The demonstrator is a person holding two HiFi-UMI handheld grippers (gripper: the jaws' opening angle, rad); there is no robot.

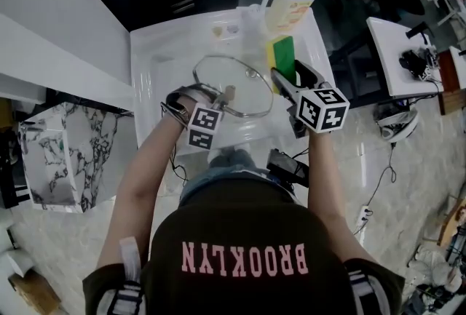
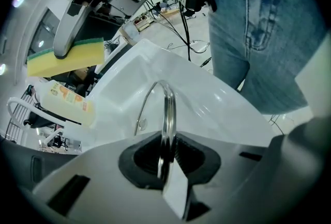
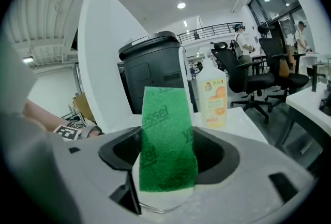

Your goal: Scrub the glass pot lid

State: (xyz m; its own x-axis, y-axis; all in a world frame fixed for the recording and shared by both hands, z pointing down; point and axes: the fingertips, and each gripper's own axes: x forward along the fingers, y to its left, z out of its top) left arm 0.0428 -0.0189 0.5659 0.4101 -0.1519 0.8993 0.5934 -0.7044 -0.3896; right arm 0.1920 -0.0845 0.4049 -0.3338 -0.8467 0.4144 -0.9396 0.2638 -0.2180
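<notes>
Lid (image 1: 237, 81) at the centre of the head view, a glass disc with a metal rim, over the white sink (image 1: 156, 59); I cannot tell whether it touches the basin. The left gripper (image 1: 218, 101) meets the lid's near edge from the lower left. The right gripper (image 1: 284, 81) comes in from the lower right with a sponge (image 1: 282, 57) just beside the lid's right rim.

The left gripper view adds what the head view cannot. There the left gripper (image 2: 168, 153) has its jaws pressed onto the lid (image 2: 166, 114), which is seen edge-on and runs up the middle of the frame. At the upper left of that view the sponge (image 2: 67, 57) shows its yellow body in the grey claw.

The right gripper view shows the other side. The right gripper (image 3: 166, 166) is pinching the sponge (image 3: 166, 140), green scouring face towards the camera, standing up at centre frame. The lid does not show clearly in this view.

Now the containers. The sink basin (image 2: 196, 88) is white, and no water can be made out in it. A soap bottle (image 1: 291, 4) with a pump top stands on the ledge at the upper right of the head view. Its contents look pale yellow, and its orange-printed label (image 3: 213, 101) shows right of centre in the right gripper view. A black bin (image 3: 155, 70) stands behind the sponge there, its inside out of sight.
</notes>
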